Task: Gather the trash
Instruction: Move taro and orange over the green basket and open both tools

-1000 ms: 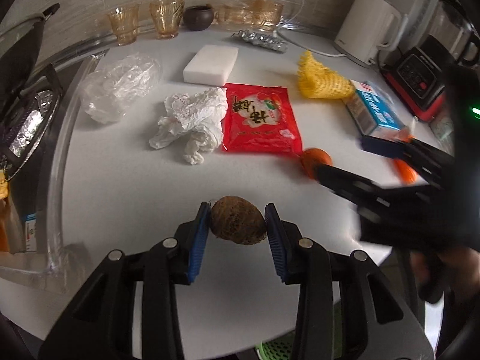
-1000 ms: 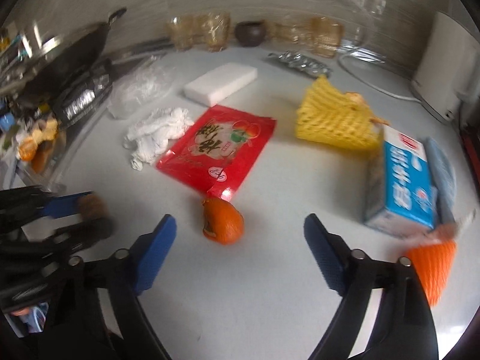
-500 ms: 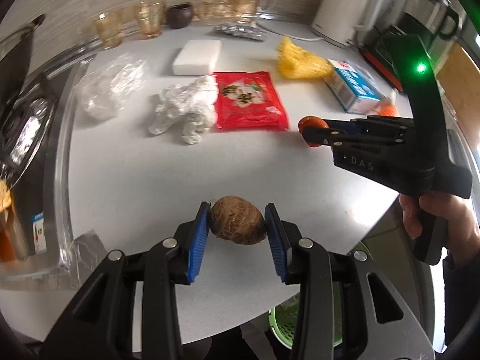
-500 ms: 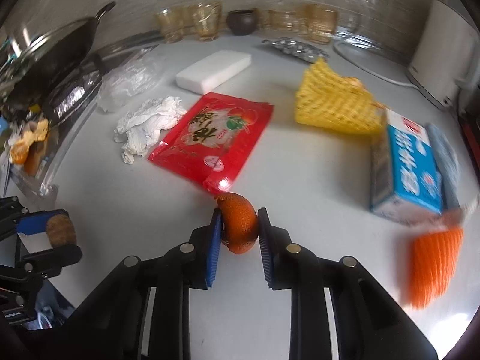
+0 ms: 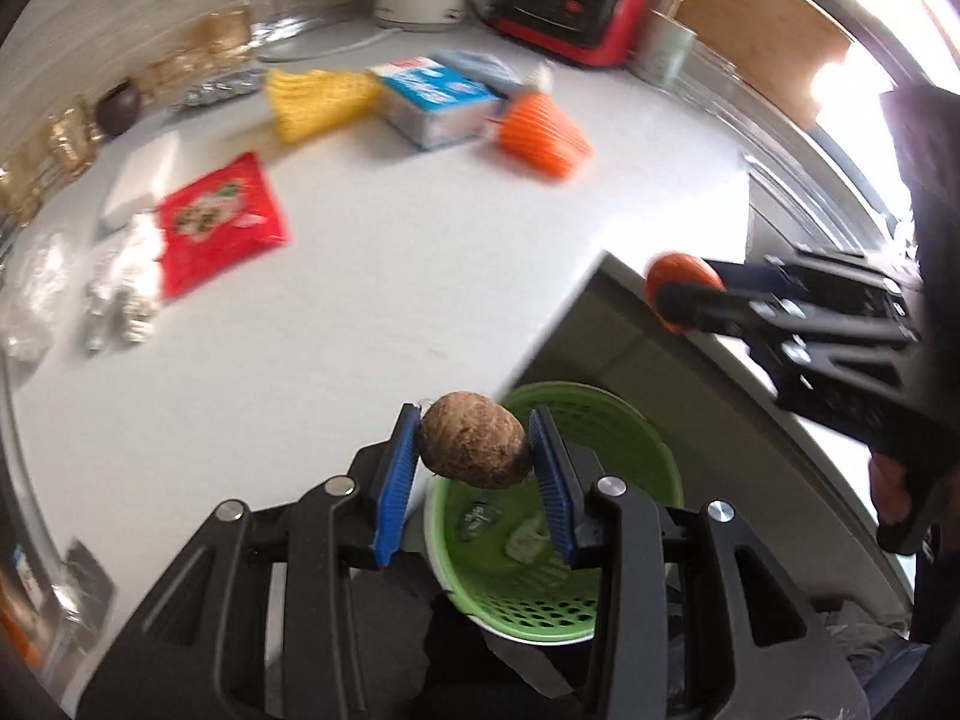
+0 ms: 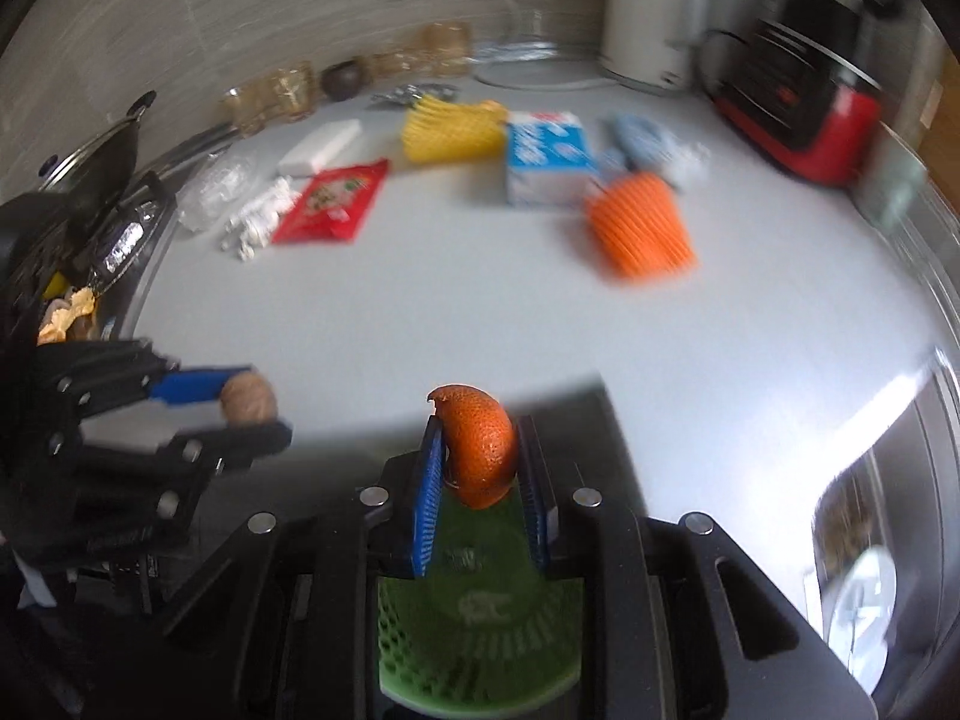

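My left gripper [image 5: 473, 450] is shut on a brown, rough, egg-shaped piece of trash [image 5: 471, 449] and holds it over the rim of a green perforated bin [image 5: 606, 420] below the counter's edge. My right gripper [image 6: 480, 456] is shut on a piece of orange peel [image 6: 480, 450] and holds it above the same green bin [image 6: 480, 654]. Each gripper shows in the other's view: the right one with the peel [image 5: 678, 279], the left one with the brown piece [image 6: 246, 399].
On the white counter [image 5: 336, 312] lie a red packet [image 5: 219, 219], crumpled white paper [image 5: 123, 294], yellow foam netting [image 5: 315, 99], a blue and white carton [image 5: 438, 99], orange foam netting [image 5: 543, 135] and a white block [image 6: 321, 147]. A kettle [image 6: 648, 36] and a red appliance [image 6: 804, 114] stand at the back.
Both grippers have pulled back off the counter with their loads and now hang over the green bin. One second ago the right gripper was open around the peel; it then shut on it.
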Tool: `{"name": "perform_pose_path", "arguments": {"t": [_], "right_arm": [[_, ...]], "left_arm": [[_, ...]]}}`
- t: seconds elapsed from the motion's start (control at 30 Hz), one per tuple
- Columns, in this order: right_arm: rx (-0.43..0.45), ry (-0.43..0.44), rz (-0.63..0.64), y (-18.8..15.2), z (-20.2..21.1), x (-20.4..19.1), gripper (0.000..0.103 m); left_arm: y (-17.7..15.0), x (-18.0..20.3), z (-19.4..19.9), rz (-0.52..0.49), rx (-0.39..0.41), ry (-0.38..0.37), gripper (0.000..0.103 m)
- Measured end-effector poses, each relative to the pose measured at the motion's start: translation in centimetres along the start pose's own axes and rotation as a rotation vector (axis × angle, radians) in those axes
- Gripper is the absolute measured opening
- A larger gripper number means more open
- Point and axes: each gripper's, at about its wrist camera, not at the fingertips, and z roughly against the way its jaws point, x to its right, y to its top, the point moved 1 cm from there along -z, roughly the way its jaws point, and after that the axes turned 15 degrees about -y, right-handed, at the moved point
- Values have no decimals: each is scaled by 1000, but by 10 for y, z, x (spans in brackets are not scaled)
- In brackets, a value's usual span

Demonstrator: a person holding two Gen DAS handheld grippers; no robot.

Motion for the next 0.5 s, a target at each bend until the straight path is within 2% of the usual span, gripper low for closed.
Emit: {"name": "perform_pose_path", "arguments": {"t": [0.23,0.4,0.5], "right_arm": [[-19,12,-34,-62,27,38,24],[-12,43,-24,-84,39,48,24],[1,59,6,-93,45,51,24]], "left_arm": [[-21,41,-39,37,-54,17,37],[-38,62,-61,80,-73,32,37],[-43,76,-62,86,-63,66,51]]}}
